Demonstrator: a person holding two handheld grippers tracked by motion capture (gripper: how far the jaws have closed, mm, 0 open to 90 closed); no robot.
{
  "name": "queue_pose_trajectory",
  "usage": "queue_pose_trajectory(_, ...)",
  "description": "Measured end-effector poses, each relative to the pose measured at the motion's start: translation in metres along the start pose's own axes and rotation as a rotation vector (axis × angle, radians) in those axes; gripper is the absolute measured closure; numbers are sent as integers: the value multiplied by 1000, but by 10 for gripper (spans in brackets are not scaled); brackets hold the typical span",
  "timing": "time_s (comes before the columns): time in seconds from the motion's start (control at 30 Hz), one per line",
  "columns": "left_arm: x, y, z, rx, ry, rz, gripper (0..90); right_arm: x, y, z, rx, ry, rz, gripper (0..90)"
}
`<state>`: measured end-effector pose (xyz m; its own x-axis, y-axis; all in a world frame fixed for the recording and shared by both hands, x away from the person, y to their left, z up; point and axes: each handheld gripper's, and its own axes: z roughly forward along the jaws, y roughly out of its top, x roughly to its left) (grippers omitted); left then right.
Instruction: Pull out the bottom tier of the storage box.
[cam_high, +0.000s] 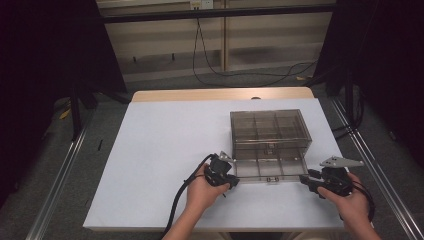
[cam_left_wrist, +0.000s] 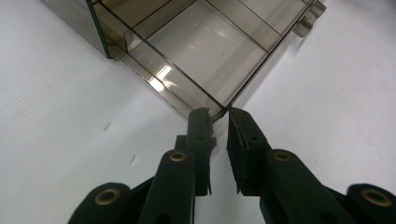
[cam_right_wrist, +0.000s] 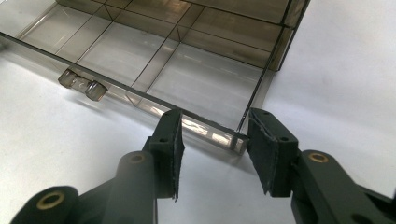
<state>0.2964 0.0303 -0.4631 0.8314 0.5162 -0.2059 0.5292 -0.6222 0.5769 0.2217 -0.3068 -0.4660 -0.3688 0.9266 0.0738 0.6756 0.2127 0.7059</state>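
Smoky plastic organizer box (cam_high: 270, 131) on white table (cam_high: 160, 150), lid (cam_high: 270, 168) open toward the person

Long axis runs left-right; left hand-held gripper (cam_left_wrist: 218, 116) nearly pressed together at lid corner; right hand-held gripper (cam_right_wrist: 215, 135) spread around other corner.

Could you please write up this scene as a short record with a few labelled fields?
surface: white table
item: smoky clear plastic box with compartments, lid folded open toward the person
left gripper: at the lid's near-left corner, fingers almost closed around the corner edge
right gripper: at the lid's near-right corner, fingers open, straddling the corner
box contents: compartments look empty
lid latch: on the lid's front edge, untouched
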Motion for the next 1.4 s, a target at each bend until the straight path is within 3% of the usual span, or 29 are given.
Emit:
queue_pose_trajectory(0.4,-2,-1,1,-20,3,-16,795,-1,-1,-1,-1,8,-6,567)
queue_pose_trajectory(0.6,-1,-2,0,-13,-5,6,796,0,-2,-1,-4,2,-6,567)
queue_pose_trajectory(1.2,-4,-4,1,-31,-16,-24,796,1,-3,-3,-10,10,-1,563)
queue_pose_trajectory(1.4,-3,-5,-1,-16,-22,-8,793,1,-3,-4,-12,10,0,555)
